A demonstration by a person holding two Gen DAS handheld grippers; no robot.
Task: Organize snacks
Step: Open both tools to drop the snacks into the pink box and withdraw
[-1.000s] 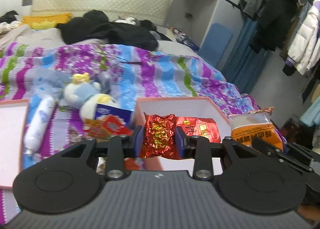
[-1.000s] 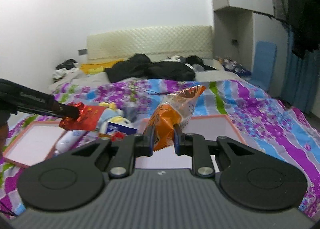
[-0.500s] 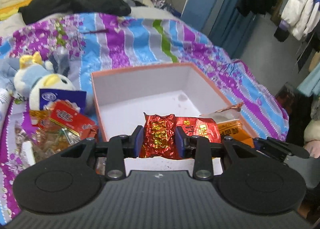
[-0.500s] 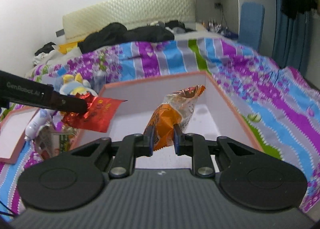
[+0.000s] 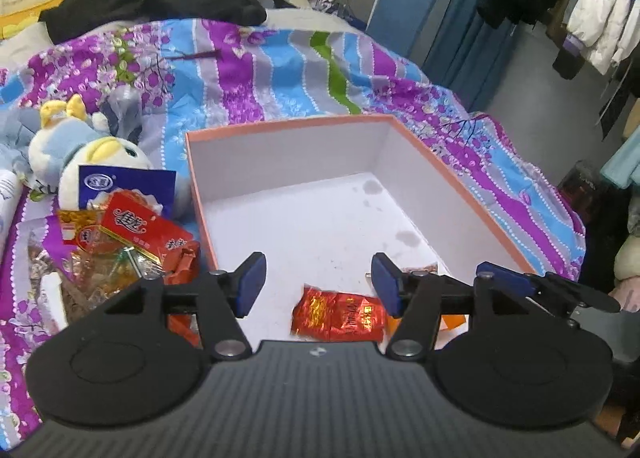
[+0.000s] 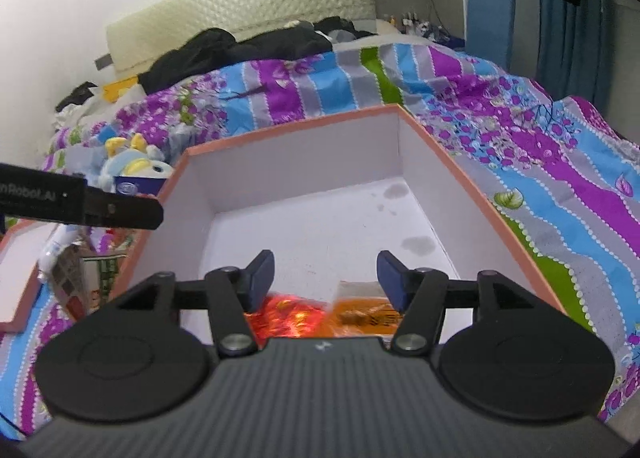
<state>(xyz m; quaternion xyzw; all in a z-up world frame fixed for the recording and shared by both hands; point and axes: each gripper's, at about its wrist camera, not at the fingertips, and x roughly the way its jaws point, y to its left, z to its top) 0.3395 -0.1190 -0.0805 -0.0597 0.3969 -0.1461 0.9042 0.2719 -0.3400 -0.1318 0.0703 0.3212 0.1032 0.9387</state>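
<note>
- Left gripper [image 5: 318, 278], jaws just spread, has released the red foil packet [image 5: 340, 313], now lying at six o'clock on the orange-rimmed box [image 5: 460, 186] floor.
- Right gripper [image 6: 326, 274], likewise just opened, holds nothing; the orange snack bag [image 6: 366, 314] lies beside the red one, so both snacks are boxed.

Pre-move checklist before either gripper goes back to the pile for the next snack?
1. Left gripper jaws have just opened, nothing between pads: ok.
2. Right gripper jaws have just opened, nothing between pads: ok.
3. Red foil packet lying on the floor of the box: ok.
4. Orange packet in the box beside the red one: ok.
5. Snack pile left of the box, in view: ok.
6. Orange packet fully settled: cannot tell, blurred.
</note>
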